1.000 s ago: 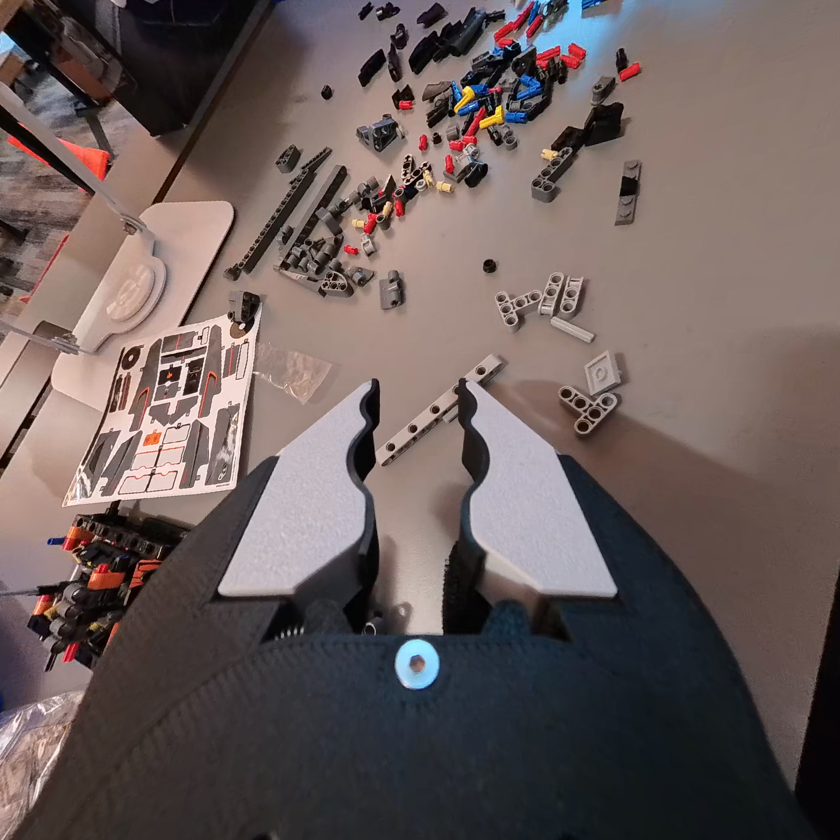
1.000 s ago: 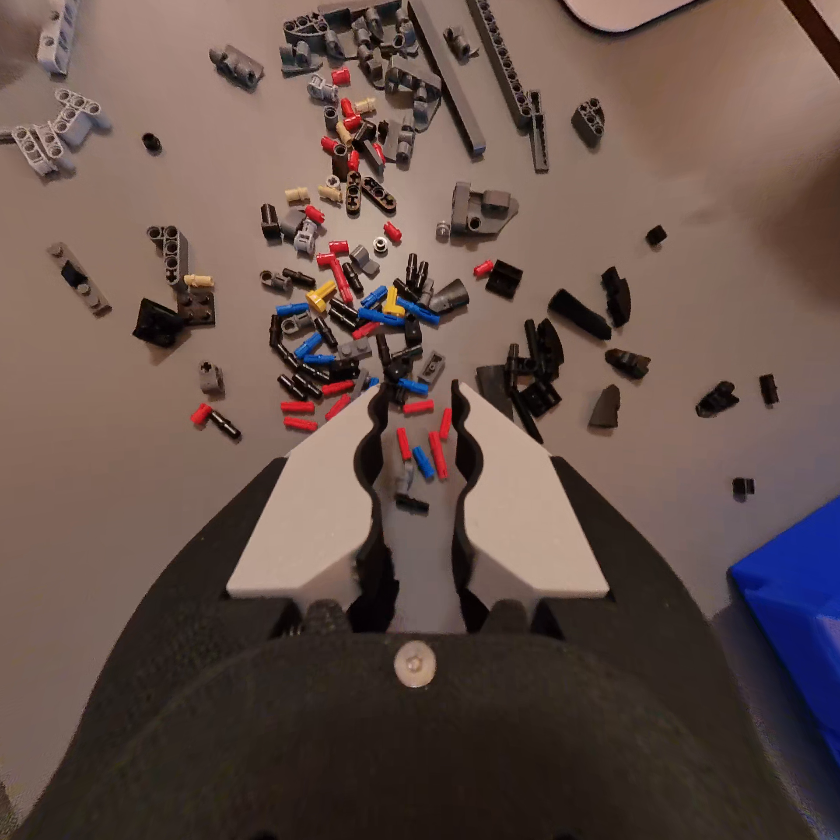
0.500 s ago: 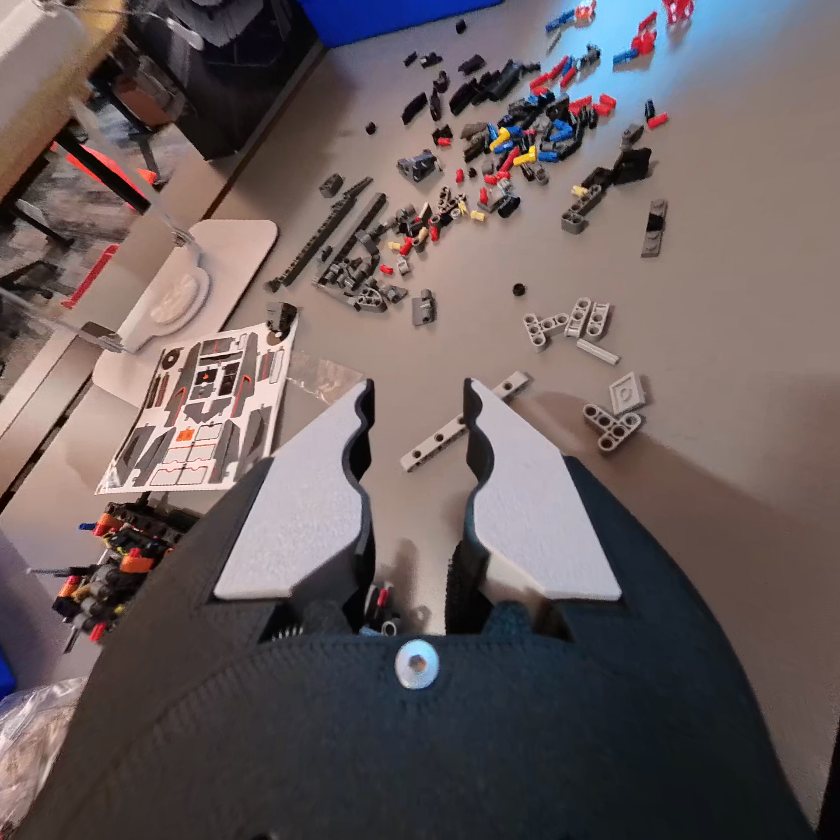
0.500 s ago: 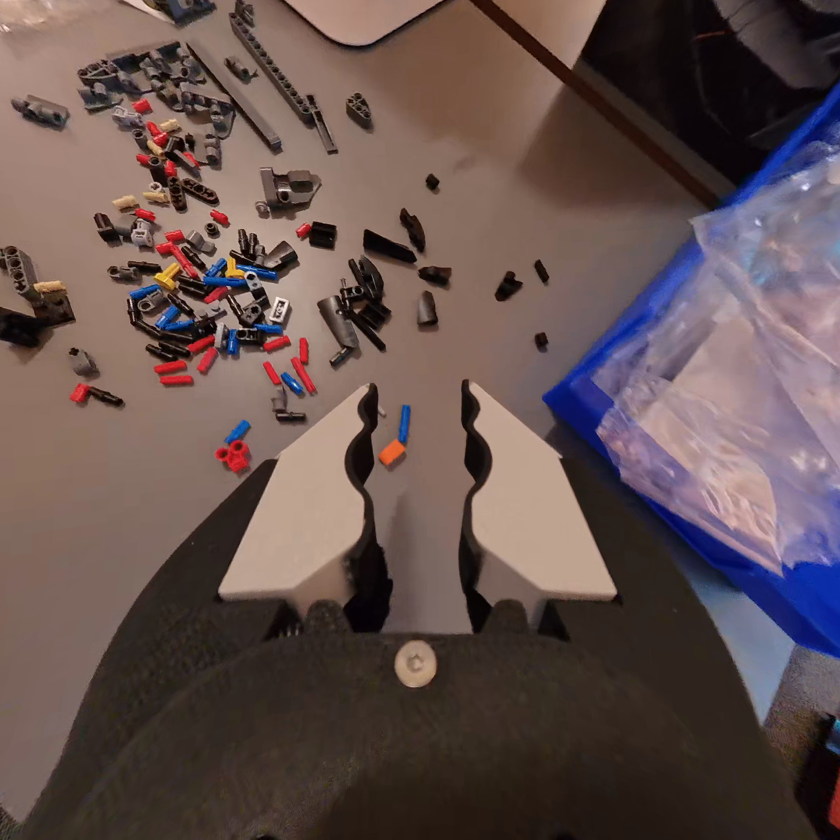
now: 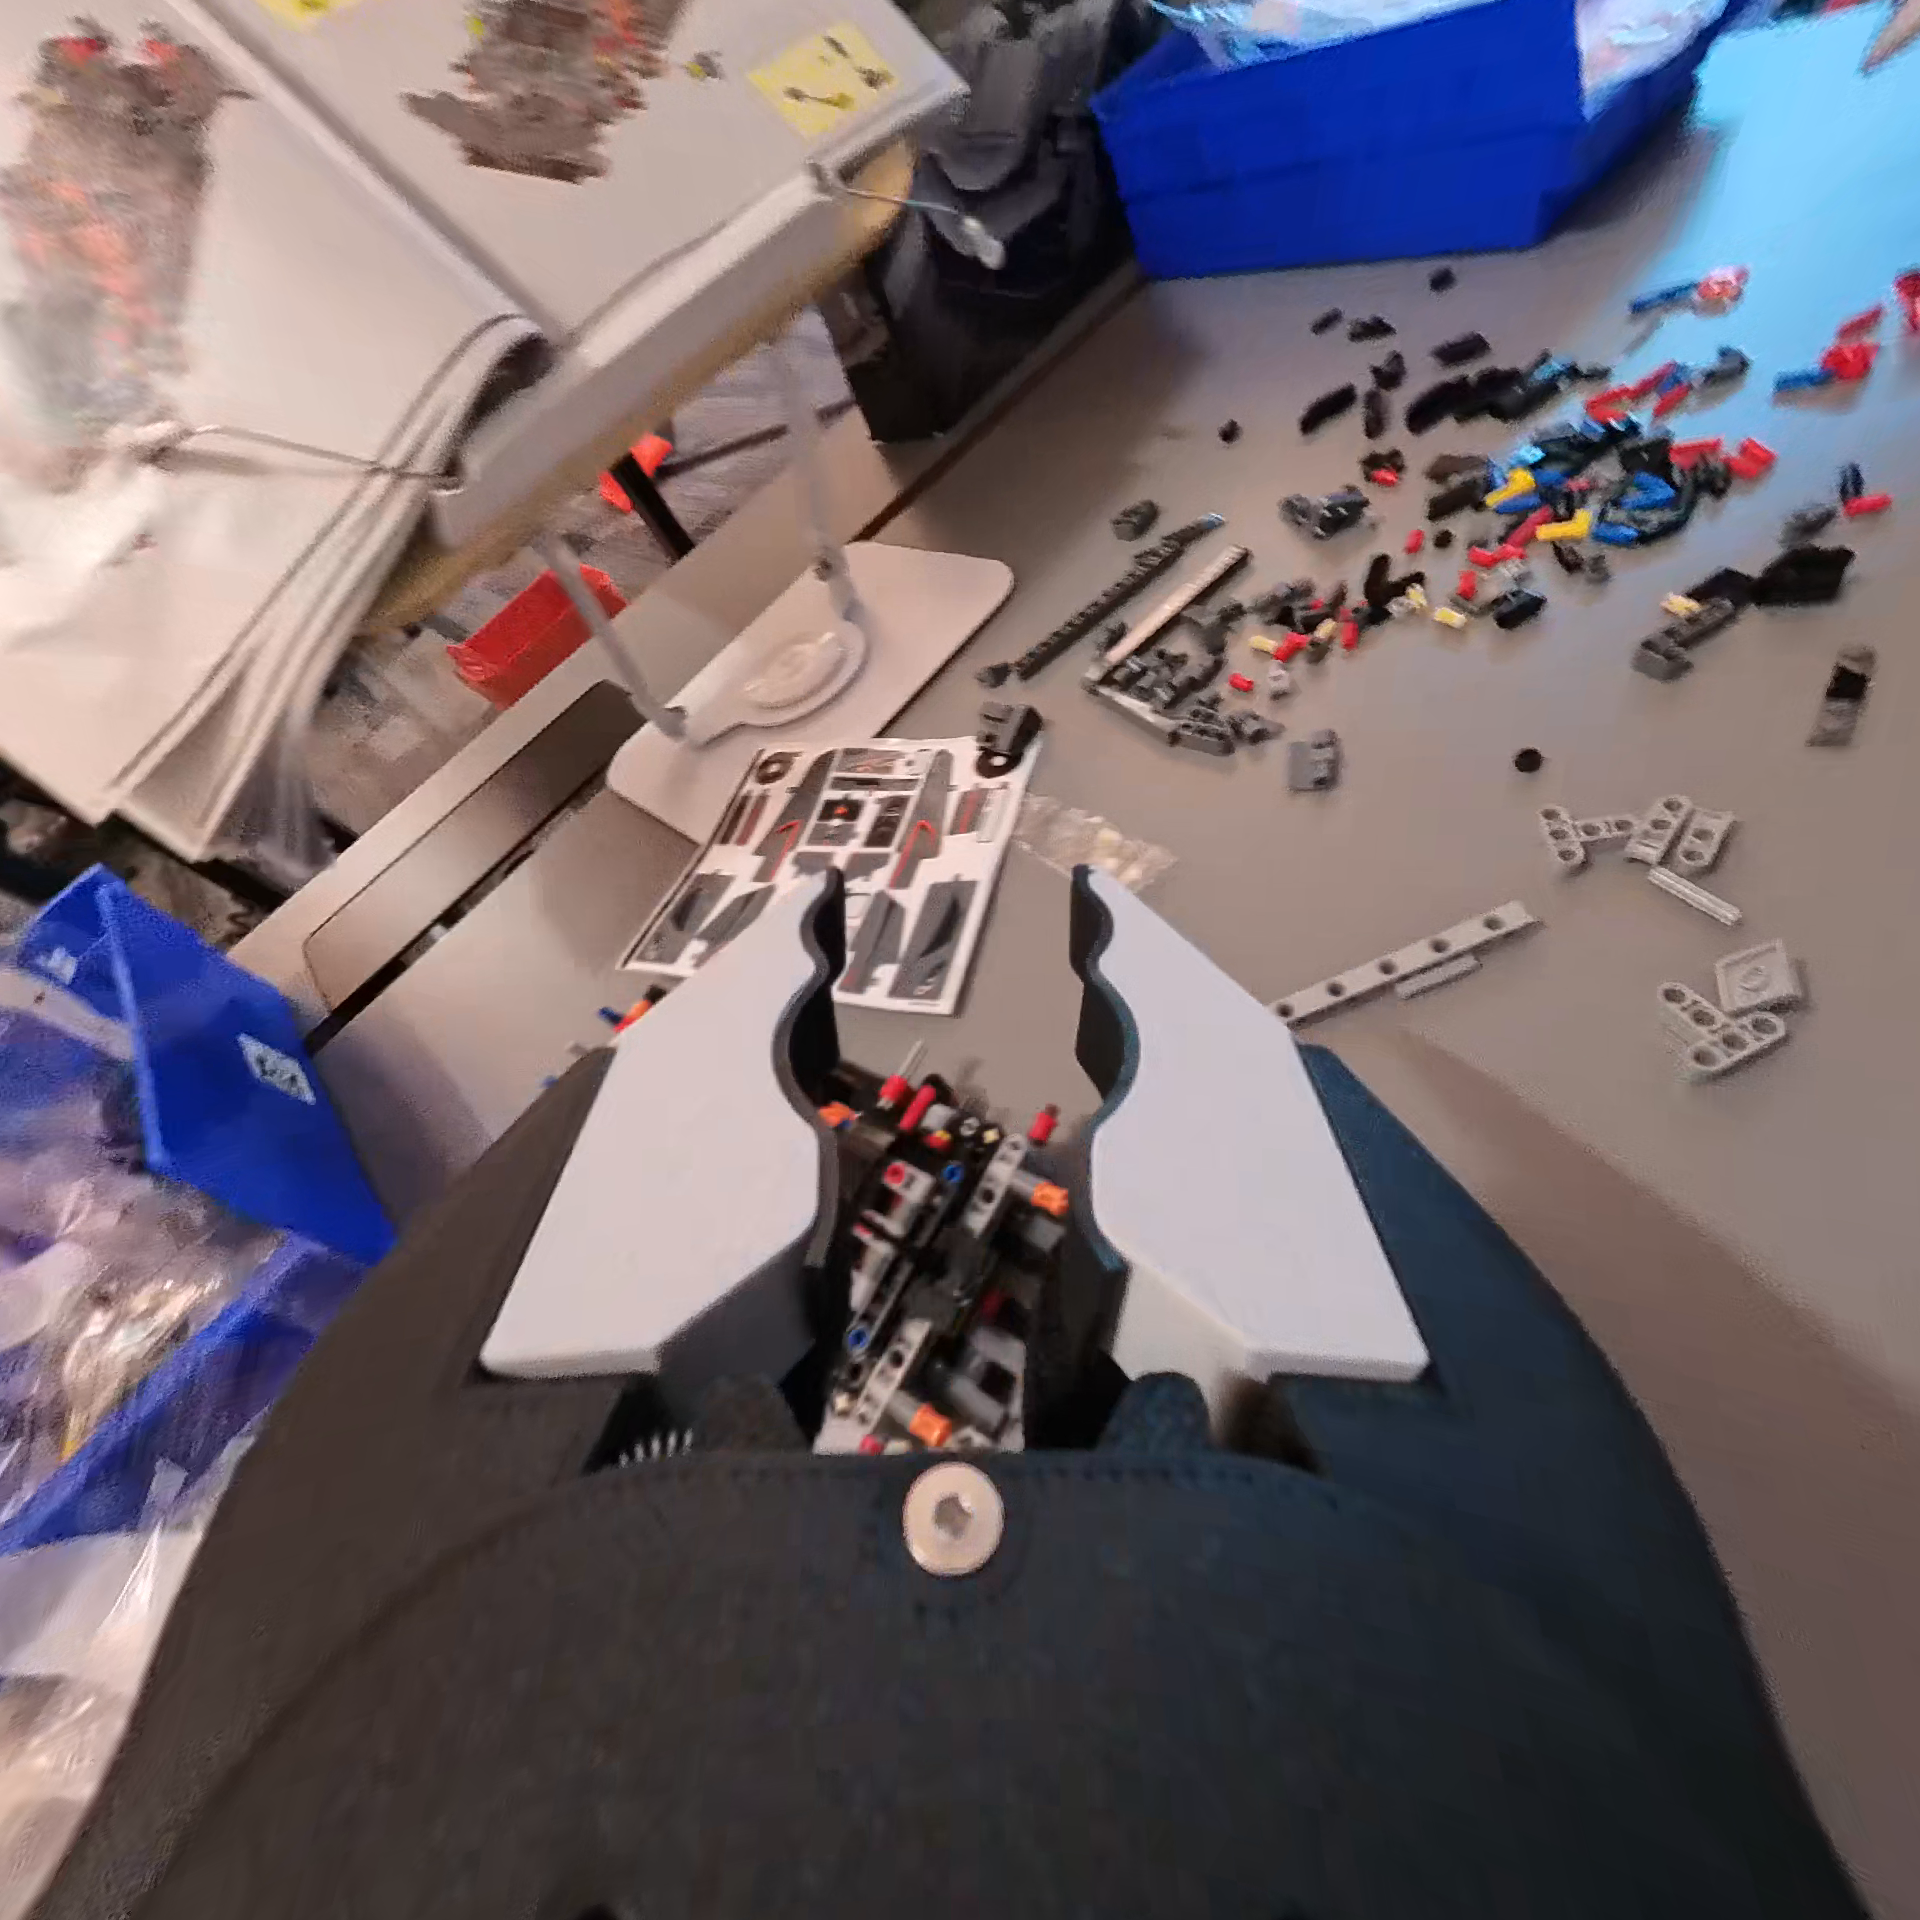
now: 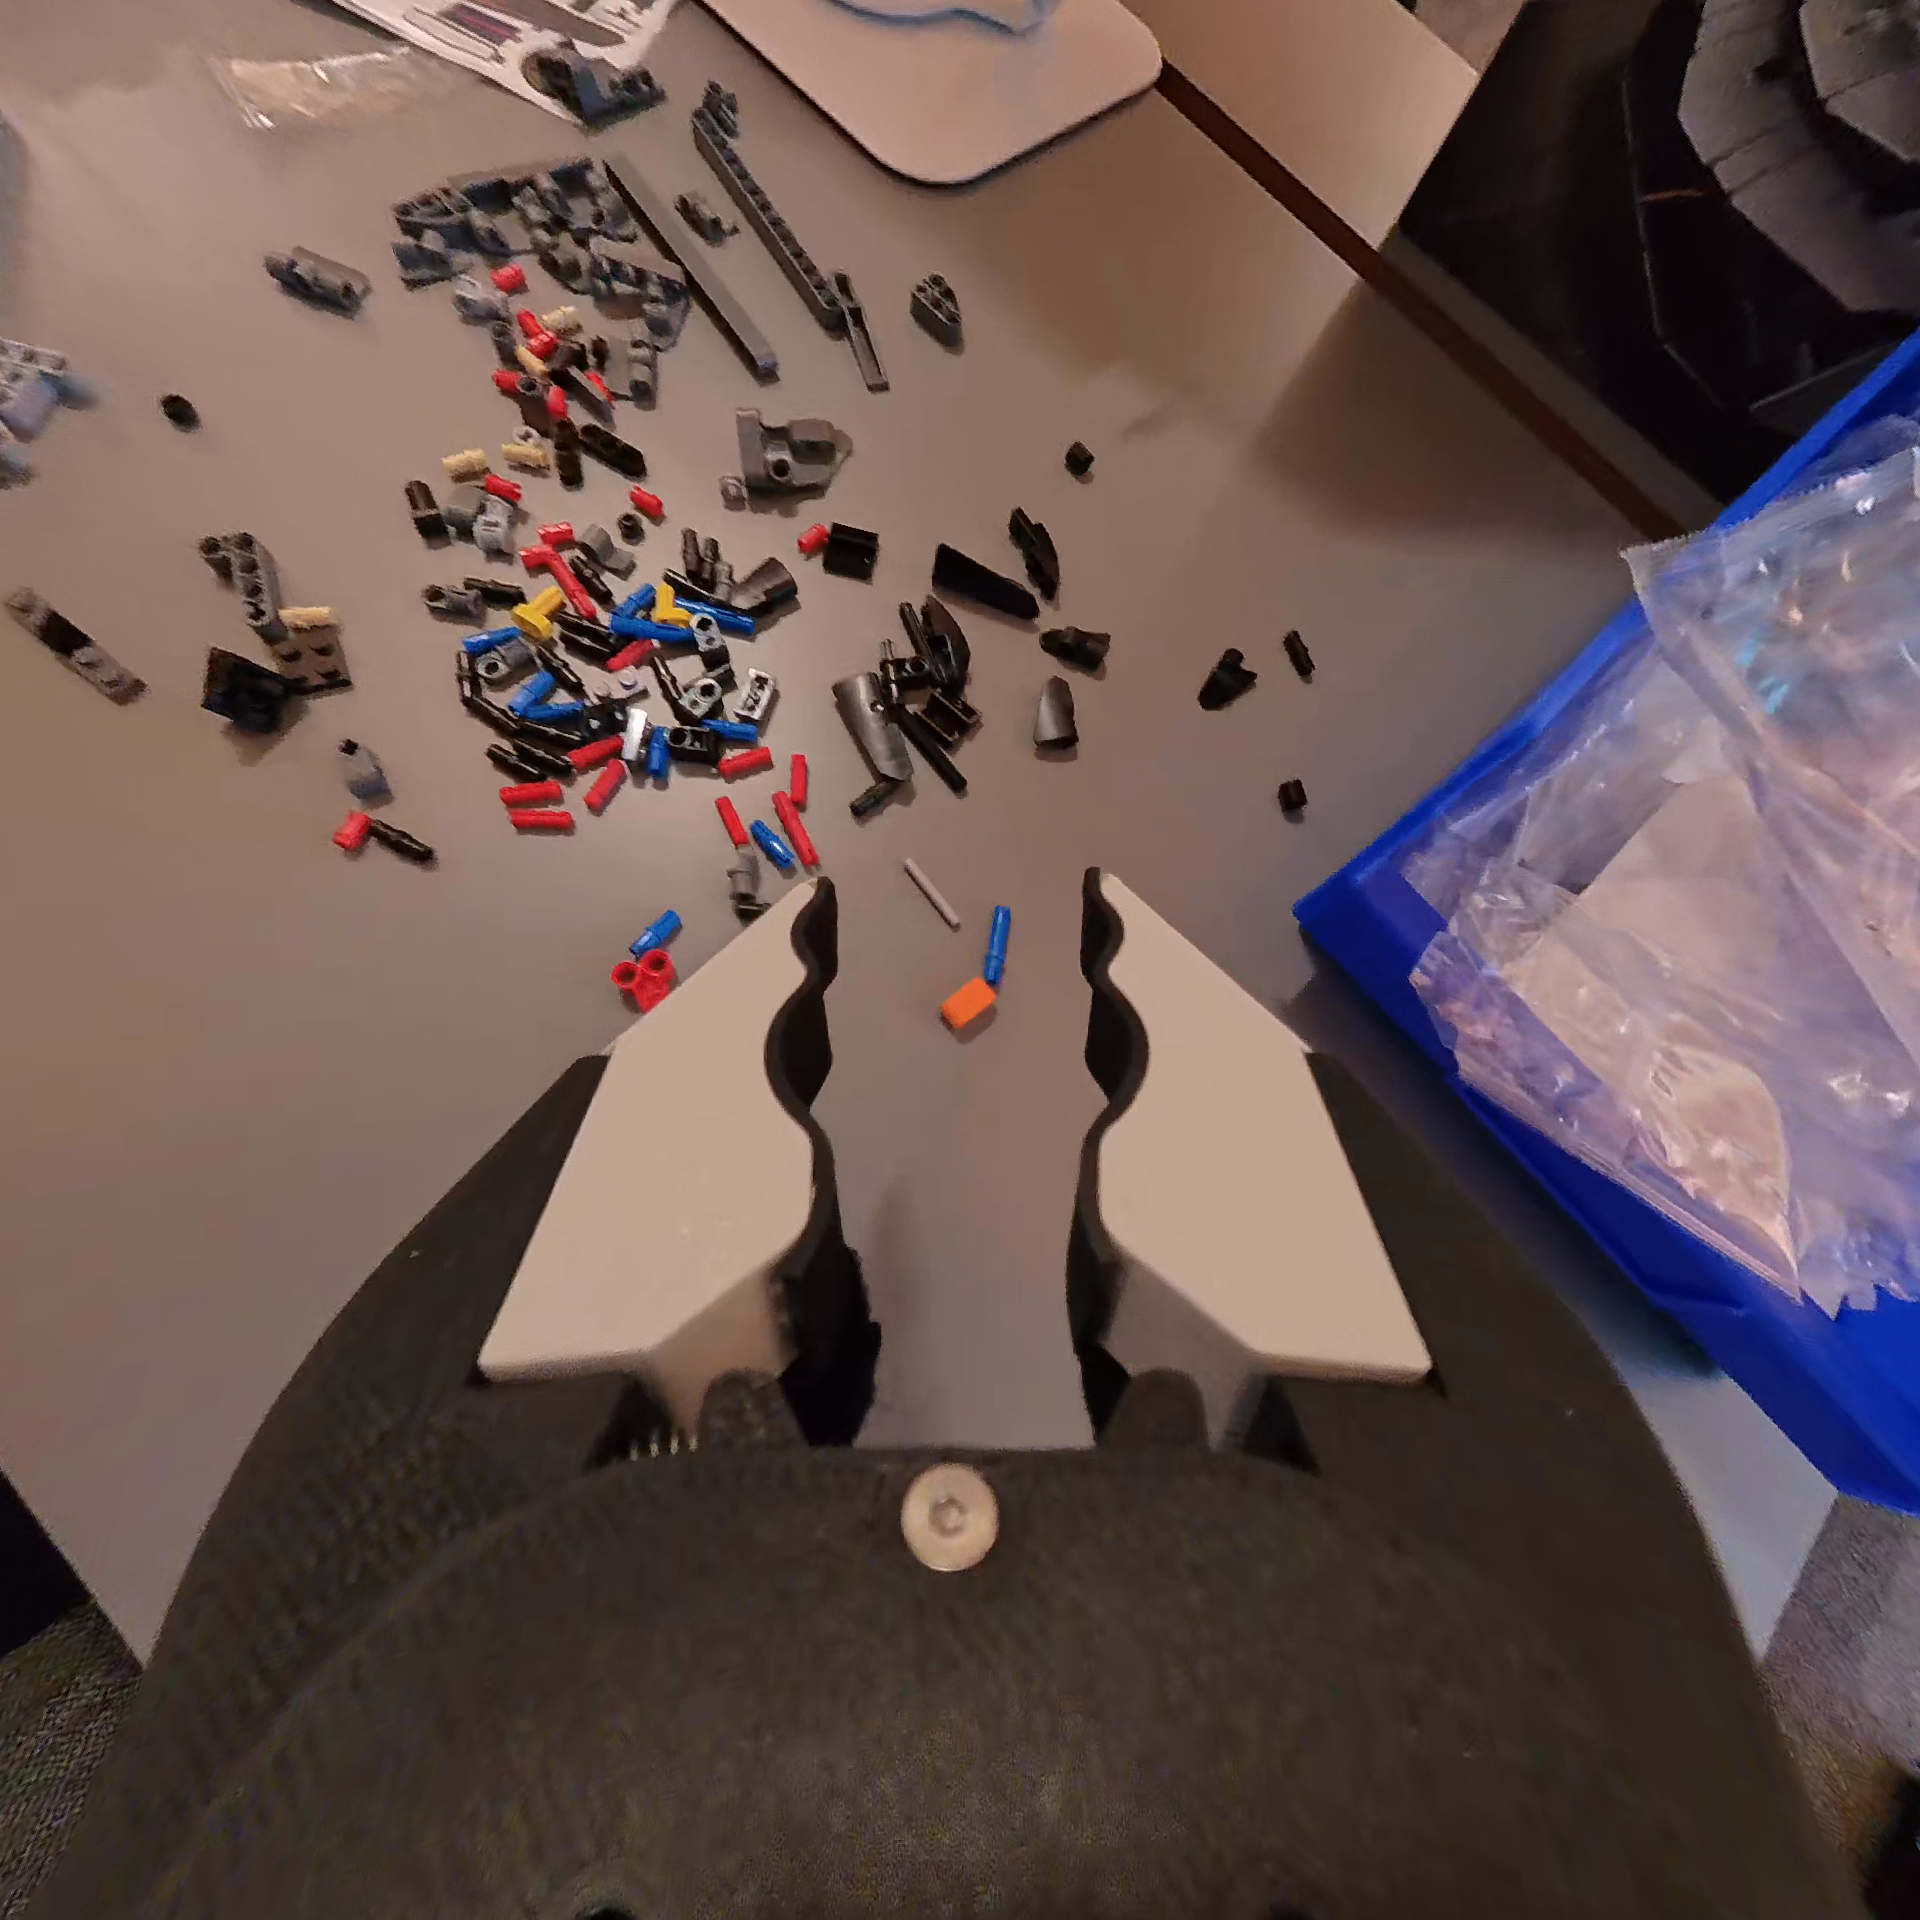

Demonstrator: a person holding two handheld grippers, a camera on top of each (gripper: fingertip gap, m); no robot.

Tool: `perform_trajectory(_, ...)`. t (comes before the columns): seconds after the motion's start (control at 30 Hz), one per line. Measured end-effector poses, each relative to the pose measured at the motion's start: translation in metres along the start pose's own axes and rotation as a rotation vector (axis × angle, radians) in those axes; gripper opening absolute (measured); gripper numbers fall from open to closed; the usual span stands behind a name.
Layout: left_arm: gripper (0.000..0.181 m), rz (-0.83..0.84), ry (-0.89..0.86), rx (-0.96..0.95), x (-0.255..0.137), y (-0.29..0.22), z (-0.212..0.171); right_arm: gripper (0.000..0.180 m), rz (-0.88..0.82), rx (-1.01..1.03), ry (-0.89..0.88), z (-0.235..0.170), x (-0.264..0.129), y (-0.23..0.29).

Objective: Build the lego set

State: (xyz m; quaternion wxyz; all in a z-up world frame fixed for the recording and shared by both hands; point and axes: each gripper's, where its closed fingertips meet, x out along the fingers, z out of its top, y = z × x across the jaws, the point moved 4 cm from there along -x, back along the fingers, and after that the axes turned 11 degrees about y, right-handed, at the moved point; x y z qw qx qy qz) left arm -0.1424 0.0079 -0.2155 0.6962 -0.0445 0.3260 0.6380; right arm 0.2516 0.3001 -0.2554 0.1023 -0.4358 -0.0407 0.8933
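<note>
My left gripper [image 5: 951, 894] is open and hovers over a partly built black and grey lego assembly [image 5: 935, 1247] with red and orange pins, which shows between the finger bases. I cannot tell if the fingers touch it. A sticker sheet [image 5: 831, 873] lies just beyond the fingertips. My right gripper [image 6: 956, 894] is open and empty above the table. A small orange piece [image 6: 968, 1003], a blue pin [image 6: 997, 940] and a thin grey axle [image 6: 930, 894] lie between its fingertips. The main pile of loose pieces [image 6: 623, 665] lies ahead to the left and also shows in the left wrist view [image 5: 1507, 520].
An instruction booklet [image 5: 416, 208] rests on a metal stand with a flat base [image 5: 894, 613]. A blue bin of plastic bags [image 6: 1662, 935] stands close on the right. Another blue bin [image 5: 208, 1091] is at the left. Light grey beams [image 5: 1403, 966] lie apart. The table's edge [image 6: 1403, 260] runs behind. My right fingertips sit around 45 cm from my left ones.
My left gripper has swung back and left from the grey beam to above the assembly, with its jaws wider. My right gripper has pulled back from the pile toward the orange piece and opened wider.
</note>
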Motion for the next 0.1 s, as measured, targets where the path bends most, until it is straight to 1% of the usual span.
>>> perform_trajectory(0.1, 0.041, 0.017, -0.030, -0.067, -0.012, 0.021, -0.005, 0.045, 0.005, -0.010, -0.005, 0.004, 0.000, 0.004)
